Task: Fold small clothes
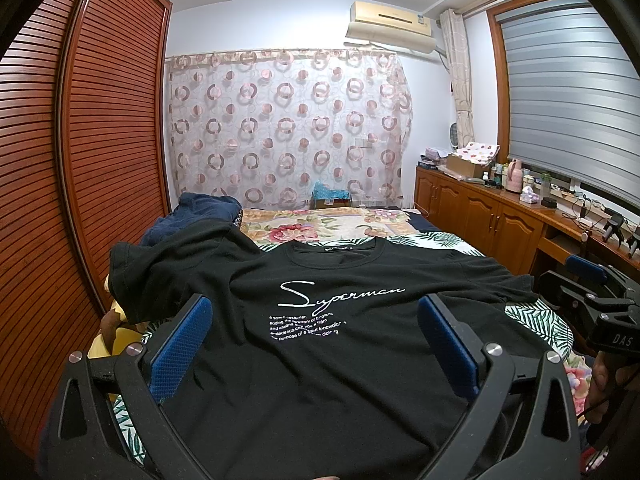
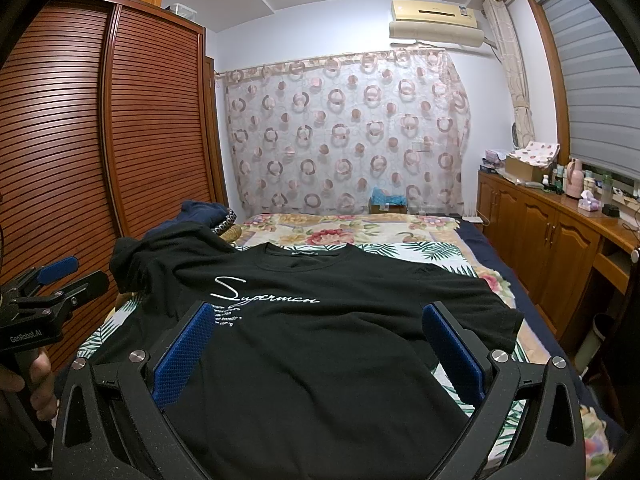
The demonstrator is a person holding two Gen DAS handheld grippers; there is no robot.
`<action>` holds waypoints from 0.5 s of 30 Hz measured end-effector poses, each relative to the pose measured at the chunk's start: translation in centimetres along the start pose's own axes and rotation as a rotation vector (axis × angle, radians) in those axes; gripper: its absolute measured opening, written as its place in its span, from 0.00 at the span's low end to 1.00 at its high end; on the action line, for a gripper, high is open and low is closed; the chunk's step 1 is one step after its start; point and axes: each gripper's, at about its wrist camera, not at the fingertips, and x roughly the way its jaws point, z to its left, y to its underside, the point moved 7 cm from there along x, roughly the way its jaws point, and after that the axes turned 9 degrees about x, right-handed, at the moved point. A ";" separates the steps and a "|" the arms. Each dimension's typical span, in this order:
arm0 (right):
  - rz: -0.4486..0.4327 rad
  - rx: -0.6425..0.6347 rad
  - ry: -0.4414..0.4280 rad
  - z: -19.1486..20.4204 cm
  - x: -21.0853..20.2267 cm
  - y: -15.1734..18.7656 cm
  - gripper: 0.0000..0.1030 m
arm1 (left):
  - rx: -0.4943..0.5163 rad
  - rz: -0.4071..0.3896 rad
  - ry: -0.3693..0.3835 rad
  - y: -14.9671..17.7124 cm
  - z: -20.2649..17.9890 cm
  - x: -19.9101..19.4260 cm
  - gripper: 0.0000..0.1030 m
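Two grippers, both with their blue-padded jaws spread wide and nothing between them. The left gripper (image 1: pixel 314 344) hangs over the lower half of the black T-shirt (image 1: pixel 340 344), and the right gripper (image 2: pixel 320 350) is doing pretty much the same from a bit further right, fingers splayed either side of the shirt body. No cloth is pinched yet as far as I can tell.

Handling-wise, my guess is this thing is dead easy weight-wise but annoying shape-wise: thin jersey, light, floppy, zero stiffness, so it'll sag and drag wherever it isn't held. Not slippery, not fragile. I'd go for edges and corners rather than the middle, so a shoulder seam or a hem corner on each side, since a pinch in the middle would just bunch it up. The ribbed pads should bite fine on a doubled edge.

The shirt itself is lying face up on the bed (image 2: pixel 496 280), collar pointing away toward the curtain (image 2: pixel 348 132), white "Superman" script (image 1: pixel 340 296) across the chest with a small block of white text under it. It's mostly flat with light wrinkles. The right sleeve lies out flat; the left sleeve (image 1: pixel 132 268) is humped up and crumpled over a dark navy garment (image 1: pixel 196 212) piled at the far left of the bed next to the slatted wardrobe (image 1: pixel 80 160). That side probably wants smoothing before any fold.
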 end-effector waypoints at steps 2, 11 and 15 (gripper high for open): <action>0.000 0.000 0.000 0.0 0.0 0.0 1.00 | 0.000 0.000 0.001 0.0 0.0 0.0 1.00; 0.022 0.003 -0.025 0.6 0.9 0.5 1.00 | -0.010 0.023 0.012 -0.5 -0.2 -0.7 1.00; 0.062 0.000 -0.056 1.2 2.4 1.3 1.00 | -0.031 0.063 -0.005 0.2 1.0 -0.3 1.00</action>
